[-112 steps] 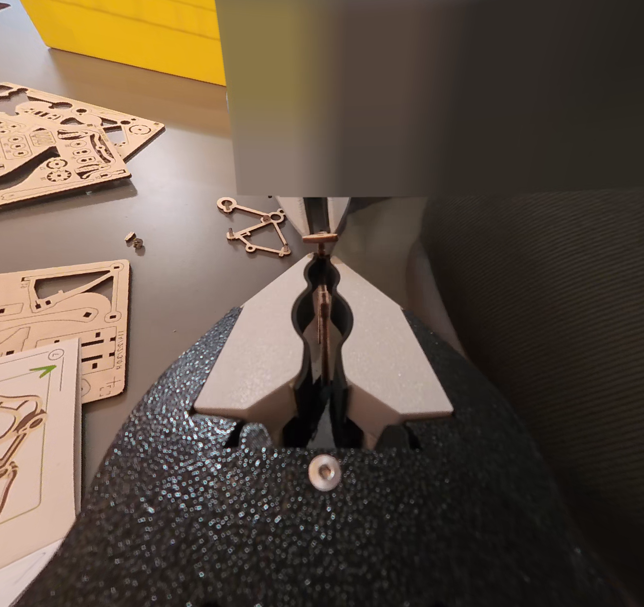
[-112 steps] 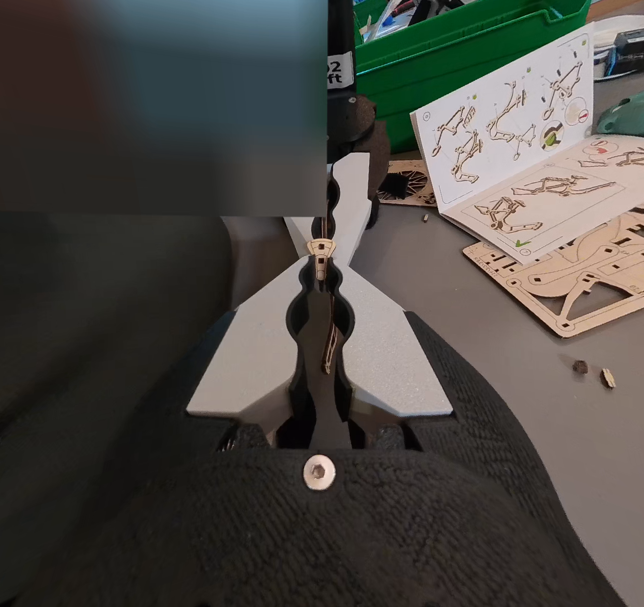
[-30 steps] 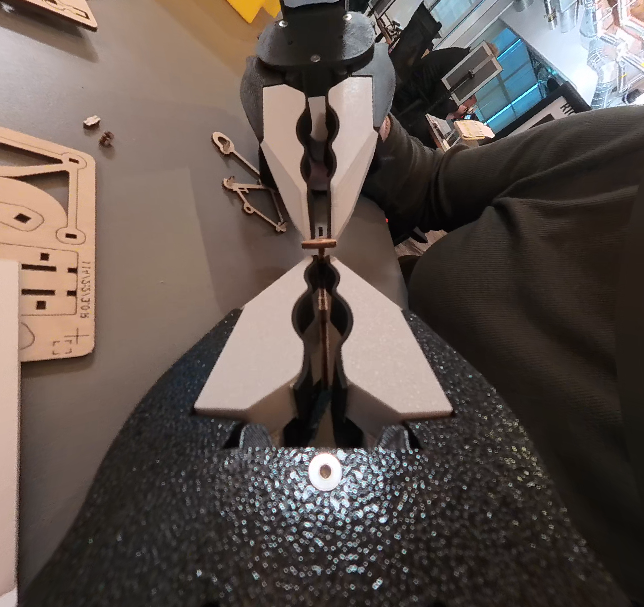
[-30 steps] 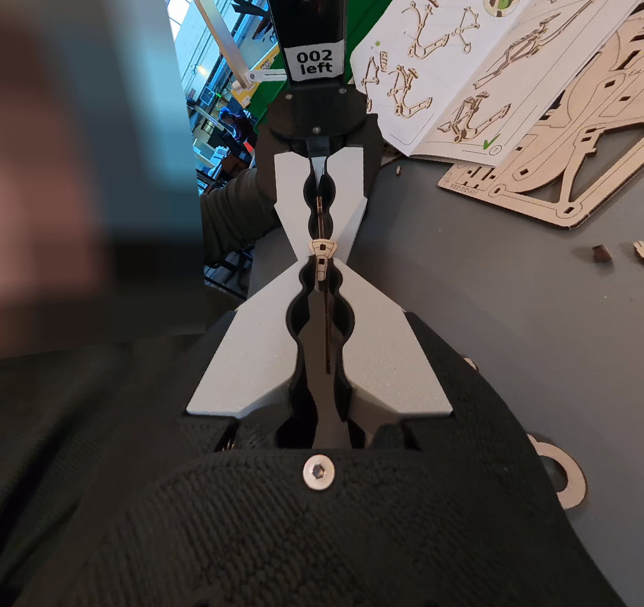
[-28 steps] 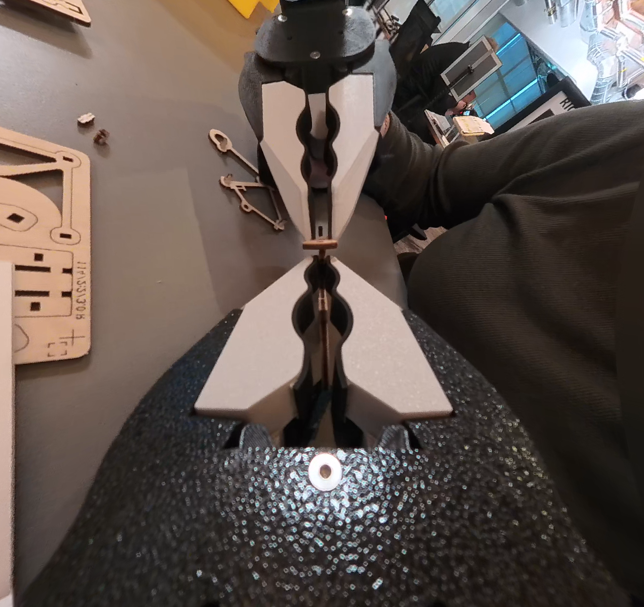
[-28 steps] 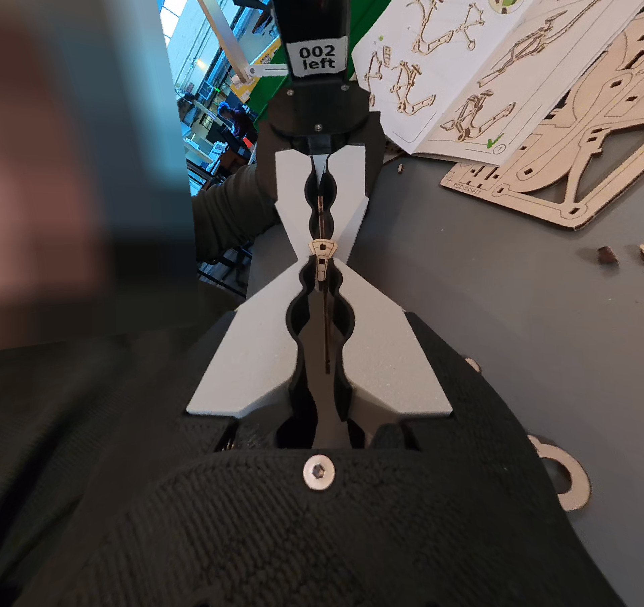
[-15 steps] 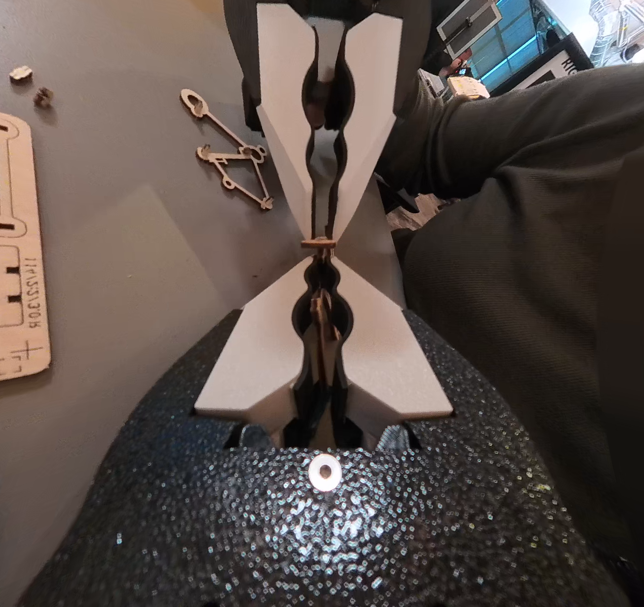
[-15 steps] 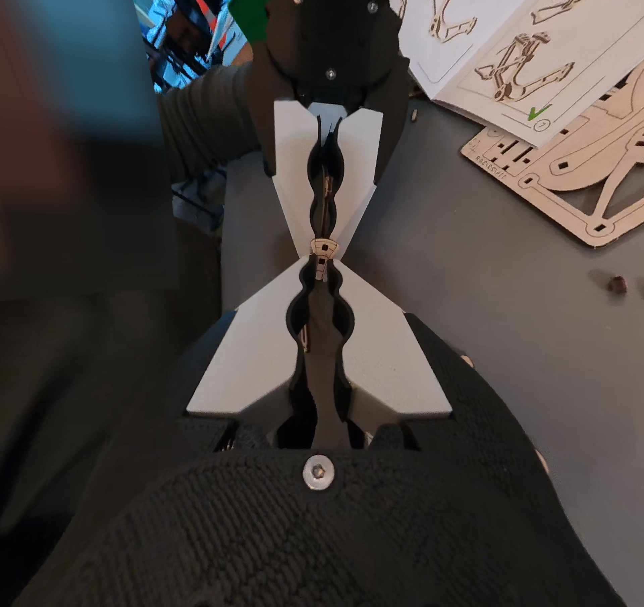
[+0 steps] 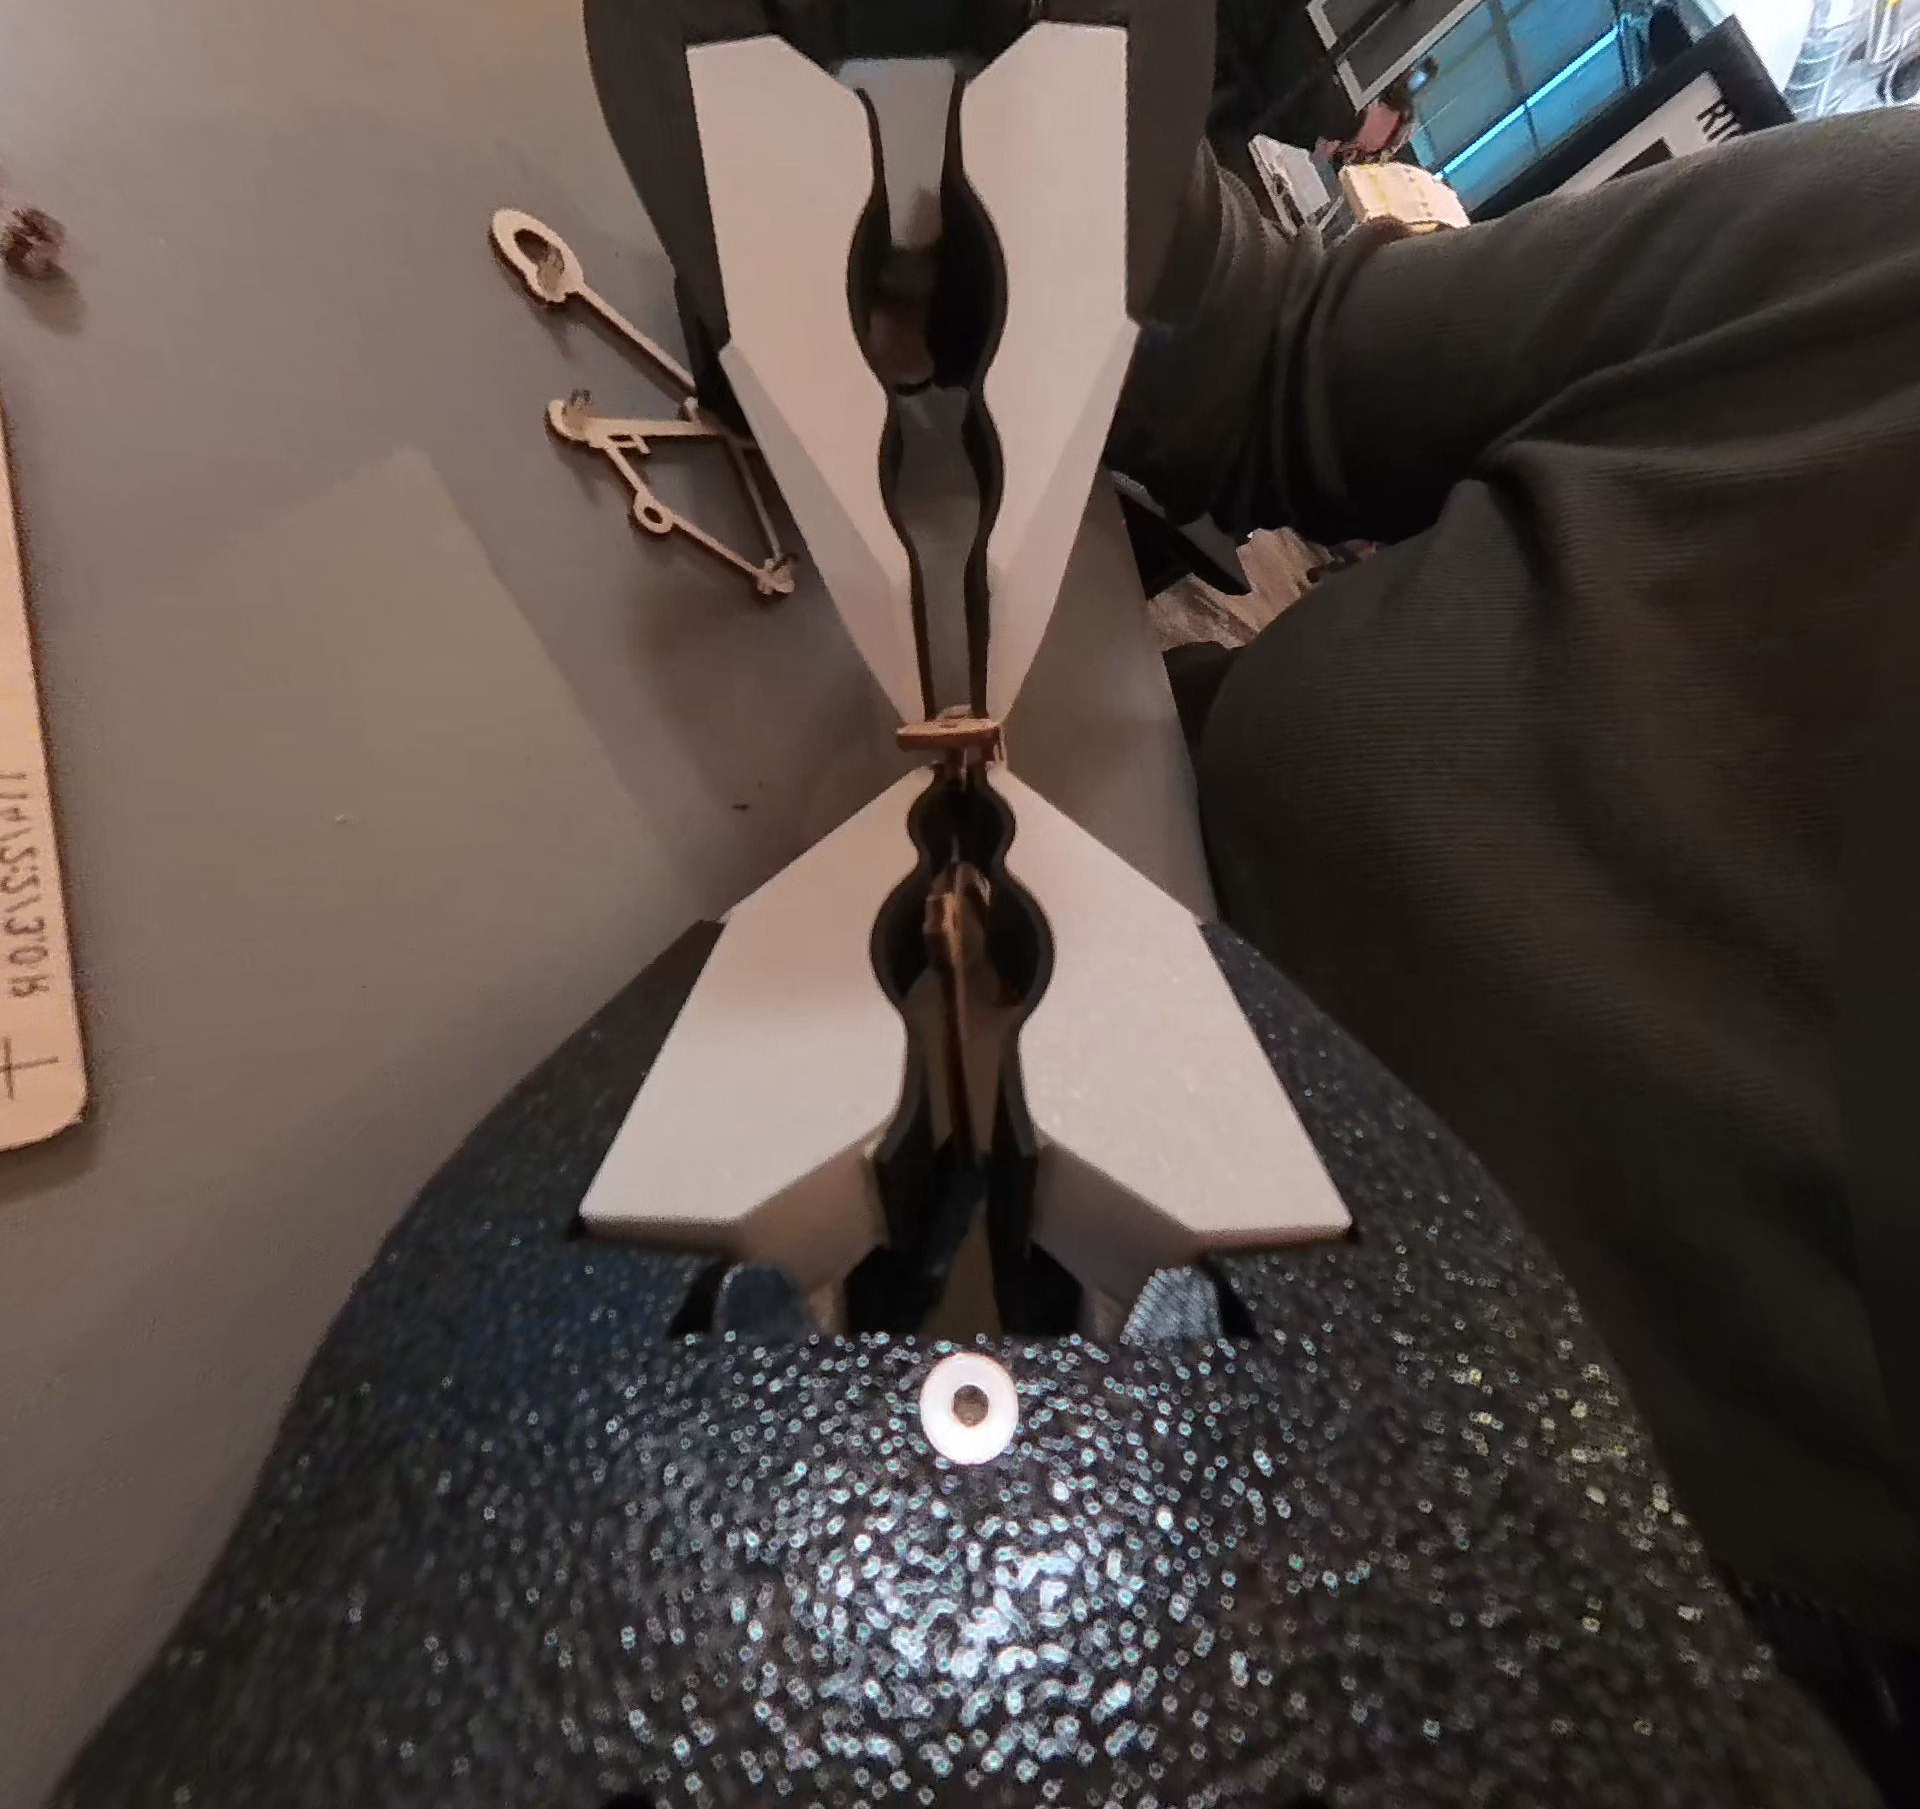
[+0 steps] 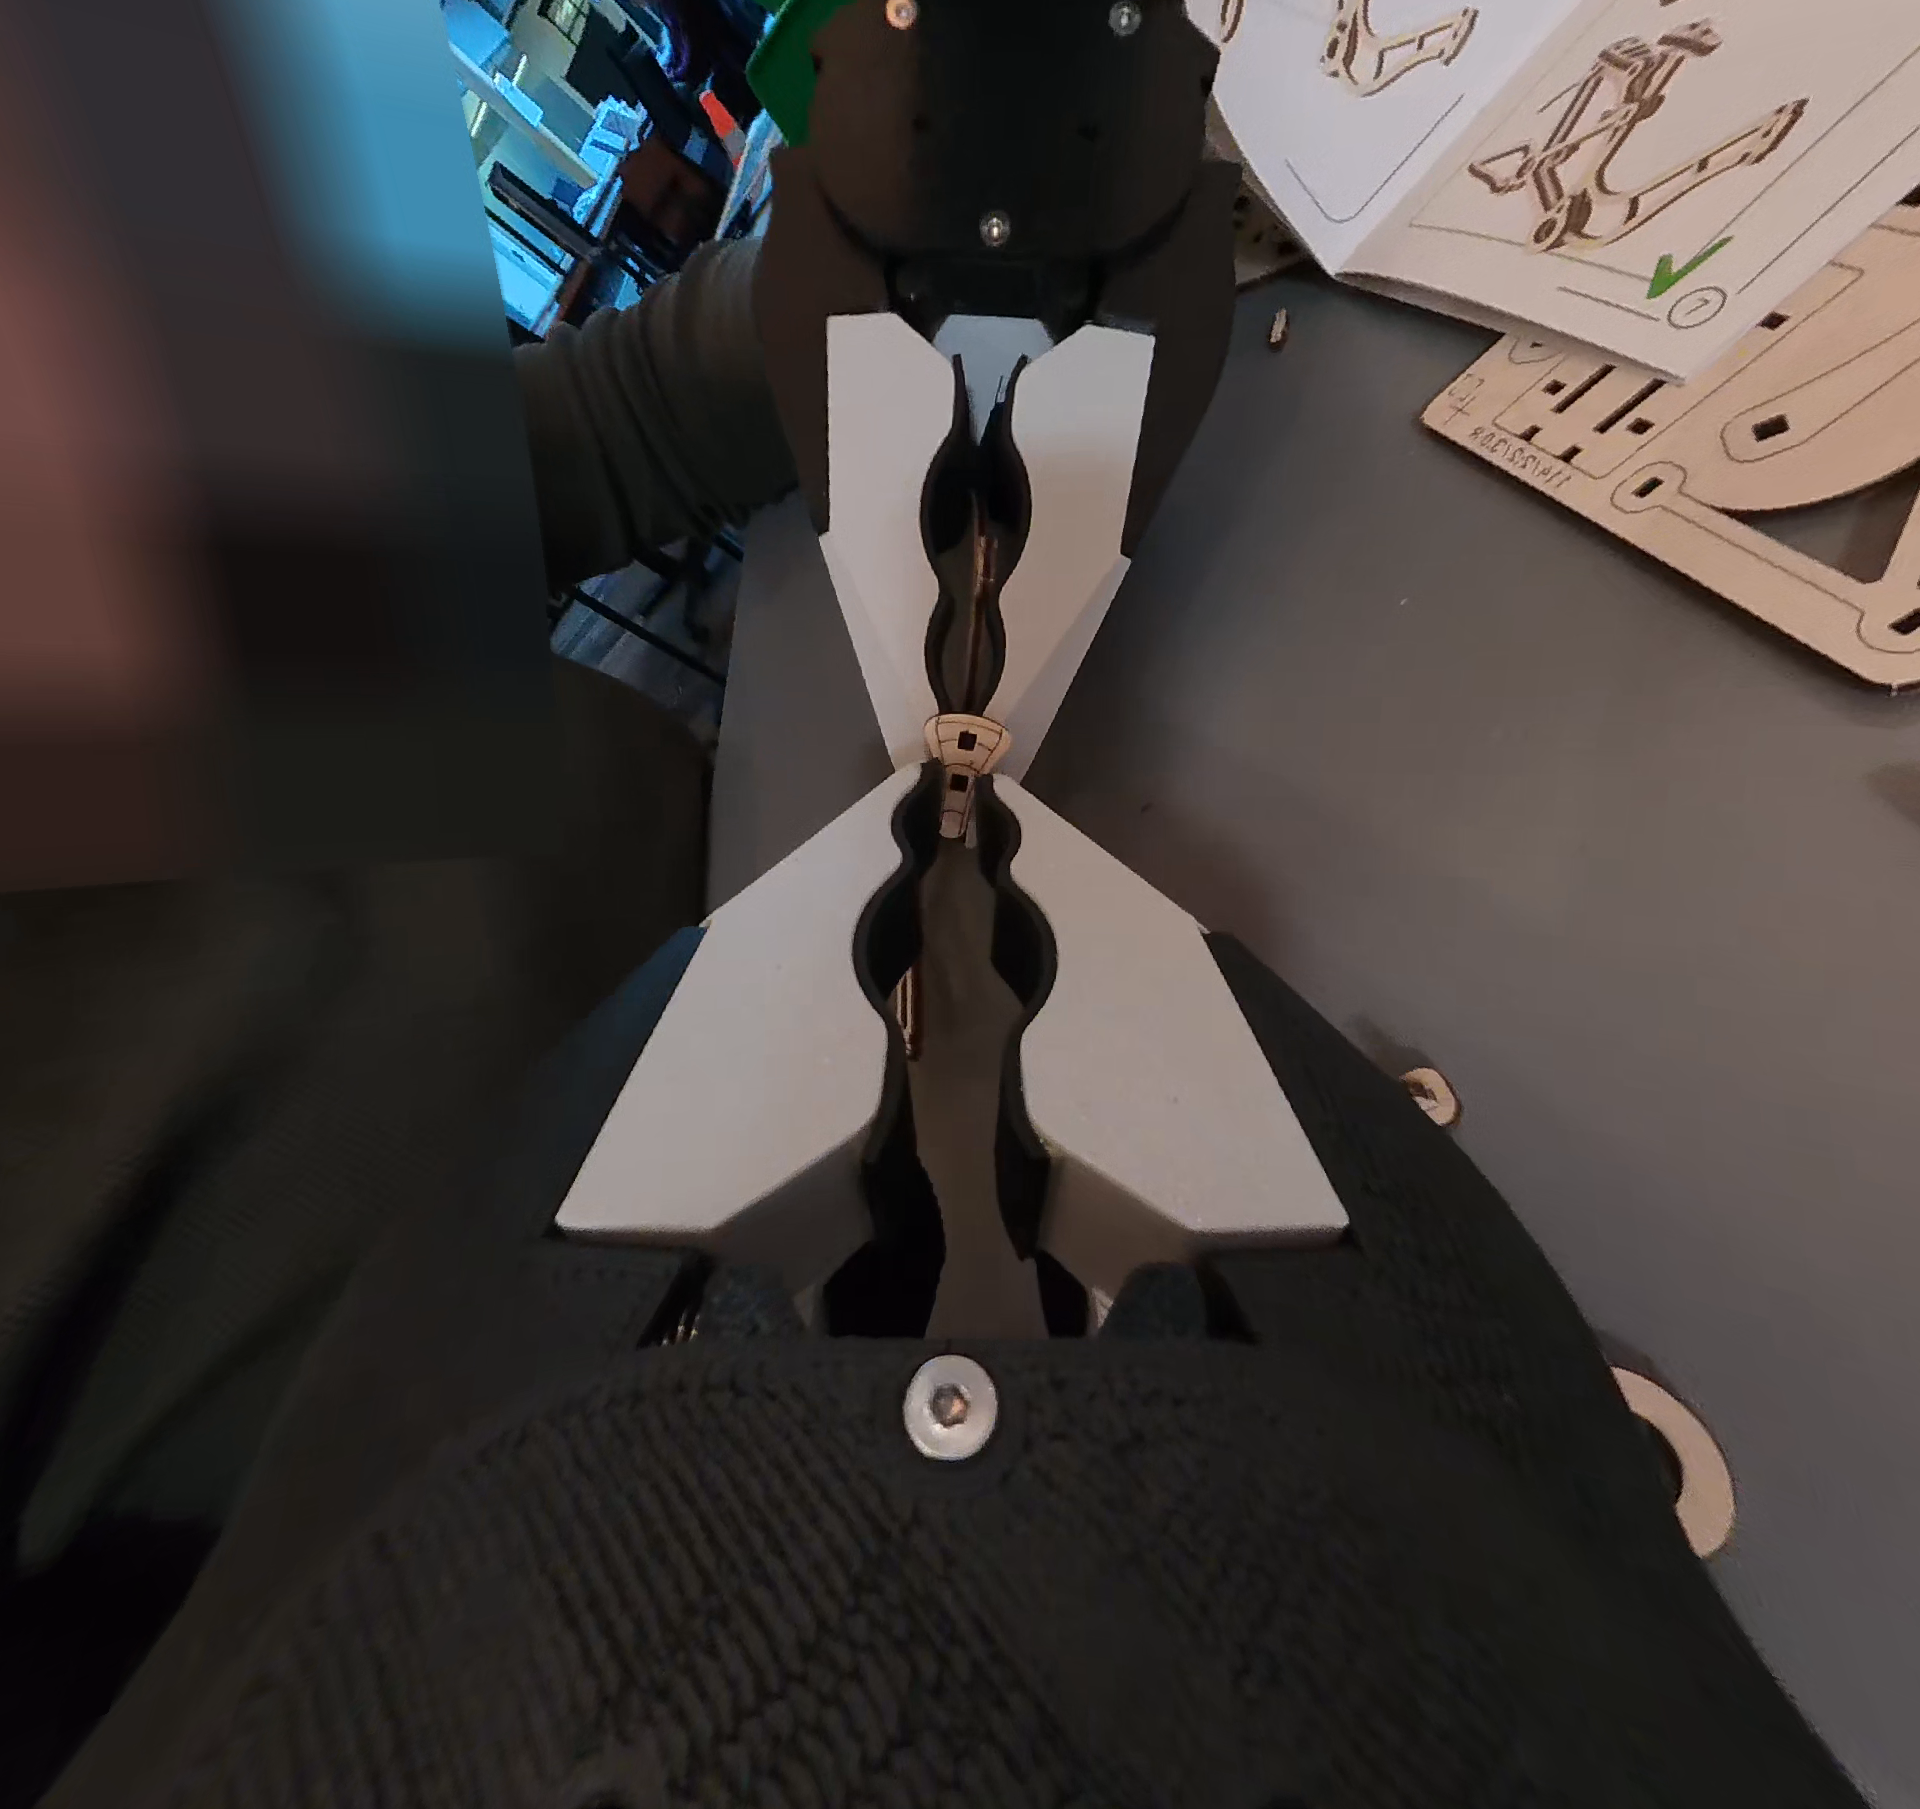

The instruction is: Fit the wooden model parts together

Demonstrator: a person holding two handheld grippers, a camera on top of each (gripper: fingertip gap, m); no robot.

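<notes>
Right between my two grippers sits a small wooden cap piece (image 9: 948,733), a flat little bit with a square hole that shows in the right wrist view (image 10: 966,741). It is held up in the air above the grey table (image 9: 312,616), not lying on it.

My left gripper (image 9: 951,783) is closed tight on a thin wooden strip (image 9: 948,938) that runs back between its white fingers (image 9: 790,1032). My right gripper (image 10: 956,788) is also squeezed on a thin wooden part (image 10: 952,809), and the cap piece sits at its tip. Both grippers point at each other, tip to tip, almost touching. I cannot tell if the two parts are fully joined.

On the table, just beside the far gripper in the left wrist view, lies a small built wooden linkage (image 9: 665,450). Near the left edge is a flat wooden sheet (image 9: 31,928). In the right wrist view, another cut wooden sheet (image 10: 1714,512) lies under an open instruction booklet (image 10: 1507,97). A wooden ring (image 10: 1694,1489) rests by my right gripper. A person's dark sleeve (image 9: 1558,720) fills the side.
</notes>
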